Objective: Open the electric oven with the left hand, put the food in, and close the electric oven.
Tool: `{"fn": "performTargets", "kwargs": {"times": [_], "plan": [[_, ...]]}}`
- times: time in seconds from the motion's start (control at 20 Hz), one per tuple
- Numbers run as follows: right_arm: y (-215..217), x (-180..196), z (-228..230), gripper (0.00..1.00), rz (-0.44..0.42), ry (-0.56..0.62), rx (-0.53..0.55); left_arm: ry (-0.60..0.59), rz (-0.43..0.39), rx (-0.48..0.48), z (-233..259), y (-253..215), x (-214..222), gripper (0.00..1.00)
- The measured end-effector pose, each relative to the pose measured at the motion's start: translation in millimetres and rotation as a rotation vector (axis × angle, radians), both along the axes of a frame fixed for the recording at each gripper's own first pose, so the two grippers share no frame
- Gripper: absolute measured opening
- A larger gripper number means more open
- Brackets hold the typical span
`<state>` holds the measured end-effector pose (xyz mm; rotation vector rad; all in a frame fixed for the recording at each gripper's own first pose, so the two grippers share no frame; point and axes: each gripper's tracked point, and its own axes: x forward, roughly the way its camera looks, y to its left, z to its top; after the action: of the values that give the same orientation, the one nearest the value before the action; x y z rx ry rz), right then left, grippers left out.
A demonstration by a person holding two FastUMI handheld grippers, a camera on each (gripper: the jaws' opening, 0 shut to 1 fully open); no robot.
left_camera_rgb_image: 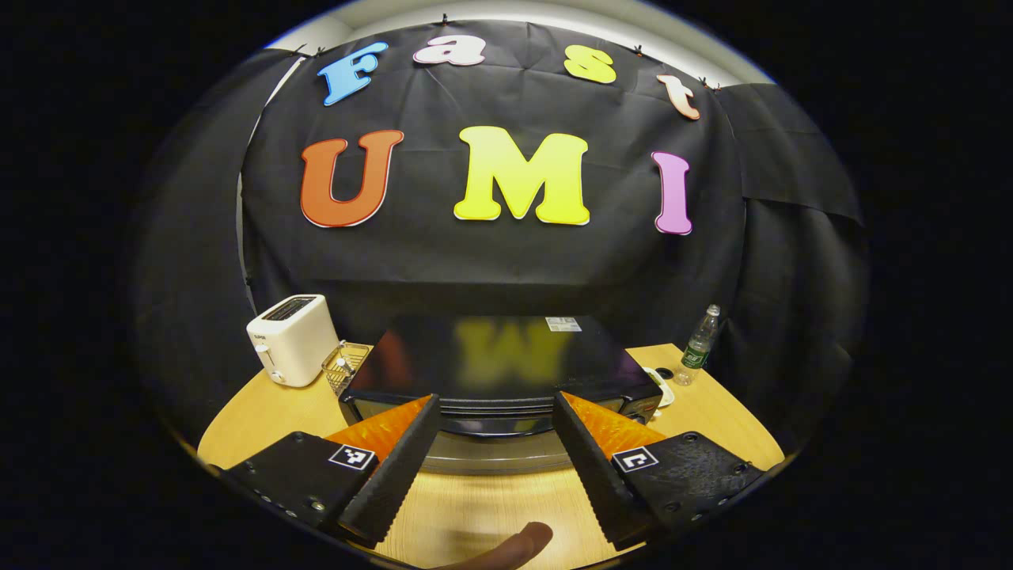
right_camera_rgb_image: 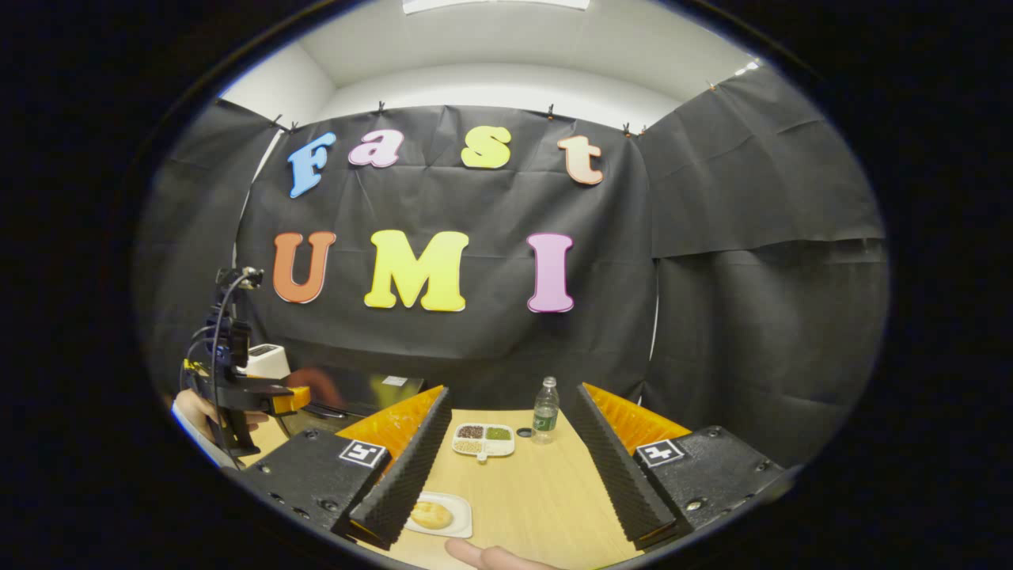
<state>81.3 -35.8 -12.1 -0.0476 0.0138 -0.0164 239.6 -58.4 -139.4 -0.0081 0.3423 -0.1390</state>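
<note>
Black cloth walls close off the booth behind a round wooden table (left_camera_rgb_image: 261,412), where a black electric oven (left_camera_rgb_image: 506,368) sits with its door shut, its glossy top mirroring the wall. In the left gripper view, the left gripper (left_camera_rgb_image: 495,419) hangs just in front of the oven door with its jaws spread wide and nothing between them; a fingertip (left_camera_rgb_image: 514,546) shows at the bottom edge. A white toaster (left_camera_rgb_image: 291,339) stands at the far left of the table, with a small wire basket (left_camera_rgb_image: 346,366) between it and the oven. A plastic water bottle (left_camera_rgb_image: 700,336) stands at the far right. In the right gripper view, the right gripper (right_camera_rgb_image: 510,451) is likewise wide and empty, held over the bare right side of the table. A bread roll (right_camera_rgb_image: 431,515) lies on a small white plate (right_camera_rgb_image: 459,522) near the gripper's left finger, well apart from the oven at the left. Farther back, a divided white dish (right_camera_rgb_image: 484,440) holds three small heaps of grains or beans, just beside a dark bottle cap (right_camera_rgb_image: 524,432) and the bottle. At the left edge, a hand (right_camera_rgb_image: 198,412) holds the other gripper near the oven.
</note>
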Motion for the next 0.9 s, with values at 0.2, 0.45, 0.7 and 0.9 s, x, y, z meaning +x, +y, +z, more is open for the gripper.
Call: {"fn": "performTargets", "kwargs": {"times": [0.2, 0.45, 0.7, 0.9], "plan": [[-2, 4, -6, 0.96, 0.008, 0.006, 0.021, 0.02, -0.019, 0.018, -18, -9, 22, 0.93], [-13, 7, -12, 0.96, -0.013, 0.011, 0.042, 0.085, -0.015, 0.048, -41, -10, 28, 0.95], [-8, 6, -18, 0.96, -0.006, 0.023, 0.043, 0.083, -0.006, 0.037, -42, -10, 21, 0.96], [1, 1, -20, 0.96, 0.012, 0.026, 0.036, 0.067, -0.007, 0.035, -43, -9, 12, 0.96]]}}
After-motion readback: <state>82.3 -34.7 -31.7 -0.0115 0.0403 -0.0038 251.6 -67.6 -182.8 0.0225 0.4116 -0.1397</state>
